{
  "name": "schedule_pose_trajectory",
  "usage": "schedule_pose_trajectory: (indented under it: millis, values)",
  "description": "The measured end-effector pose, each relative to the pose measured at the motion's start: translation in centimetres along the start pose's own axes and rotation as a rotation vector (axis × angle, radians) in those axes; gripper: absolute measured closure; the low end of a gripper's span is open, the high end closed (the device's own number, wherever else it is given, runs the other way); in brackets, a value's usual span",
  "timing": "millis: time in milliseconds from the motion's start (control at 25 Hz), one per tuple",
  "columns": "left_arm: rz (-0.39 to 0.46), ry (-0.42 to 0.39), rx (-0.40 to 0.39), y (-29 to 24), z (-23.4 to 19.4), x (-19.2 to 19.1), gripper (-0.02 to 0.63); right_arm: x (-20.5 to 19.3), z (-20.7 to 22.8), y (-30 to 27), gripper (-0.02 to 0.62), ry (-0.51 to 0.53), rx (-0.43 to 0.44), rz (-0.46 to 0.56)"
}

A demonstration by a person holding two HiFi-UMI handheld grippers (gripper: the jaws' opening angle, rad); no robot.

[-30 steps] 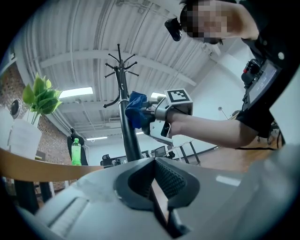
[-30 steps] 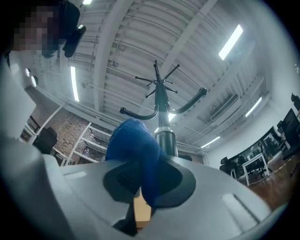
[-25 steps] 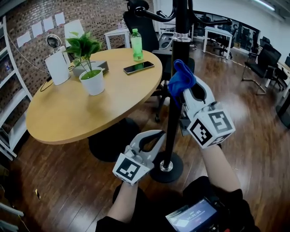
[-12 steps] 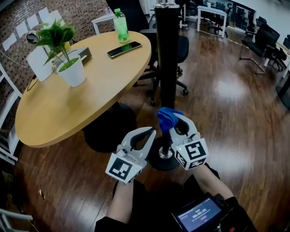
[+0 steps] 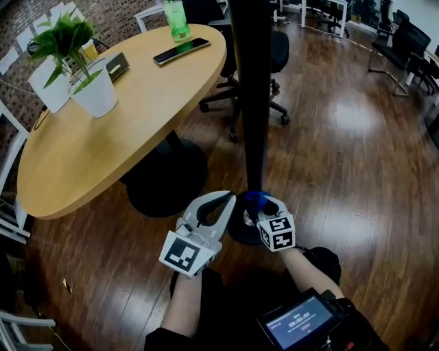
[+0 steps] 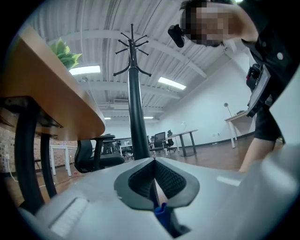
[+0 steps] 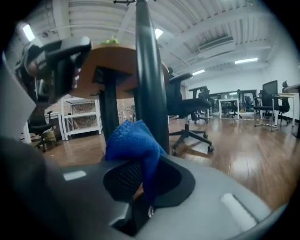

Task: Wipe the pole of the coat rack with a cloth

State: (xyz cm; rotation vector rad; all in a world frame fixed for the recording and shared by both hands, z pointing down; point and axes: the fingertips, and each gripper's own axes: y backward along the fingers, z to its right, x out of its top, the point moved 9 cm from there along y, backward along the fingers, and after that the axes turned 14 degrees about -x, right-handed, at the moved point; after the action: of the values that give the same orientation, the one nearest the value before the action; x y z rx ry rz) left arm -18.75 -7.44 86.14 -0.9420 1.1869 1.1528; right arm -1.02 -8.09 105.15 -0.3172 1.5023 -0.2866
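The coat rack's black pole [image 5: 251,103] rises from its round base [image 5: 236,235] on the wooden floor. My right gripper [image 5: 264,206] is low on the pole, just above the base, shut on a blue cloth [image 5: 255,199] that presses against the pole. In the right gripper view the blue cloth [image 7: 133,143] bunches out of the shut jaws right beside the pole [image 7: 150,84]. My left gripper [image 5: 221,202] is to the left of the pole's foot, shut and holding nothing. The left gripper view looks up the pole [image 6: 136,117] to its hooks.
A round wooden table [image 5: 103,158] stands to the left on a black pedestal [image 5: 164,182], with a potted plant [image 5: 92,86], a phone [image 5: 182,51] and a green bottle [image 5: 175,12]. An office chair [image 5: 274,62] is behind the pole. A screen device [image 5: 302,322] hangs at the person's waist.
My right gripper slid the cloth down the pole from high up to just above the base. The left gripper hardly moved.
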Motion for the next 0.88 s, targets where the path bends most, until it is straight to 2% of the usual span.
schedule_pose_trajectory:
  millis: [240, 320, 440, 560, 880]
  values:
    - [-0.002, 0.007, 0.018, 0.6, 0.5, -0.2, 0.603, -5.3, 0.5, -3.0, 0.549, 0.003, -0.068, -0.164]
    - [-0.008, 0.005, 0.022, 0.8, 0.4, -0.2, 0.603, -5.5, 0.9, -3.0, 0.549, -0.004, -0.082, -0.181]
    - [-0.003, -0.002, 0.025, 0.7, 0.1, 0.1, 0.603, -3.0, 1.5, -2.0, 0.549, -0.041, -0.087, -0.14]
    - [0.015, -0.01, 0.022, 0.3, 0.0, 0.7, 0.603, 2.1, 2.5, 0.0, 0.549, -0.091, -0.075, 0.005]
    - [0.068, -0.064, -0.006, -0.7, -0.6, 3.7, 0.603, 21.0, 2.6, 7.9, 0.549, -0.133, 0.002, 0.491]
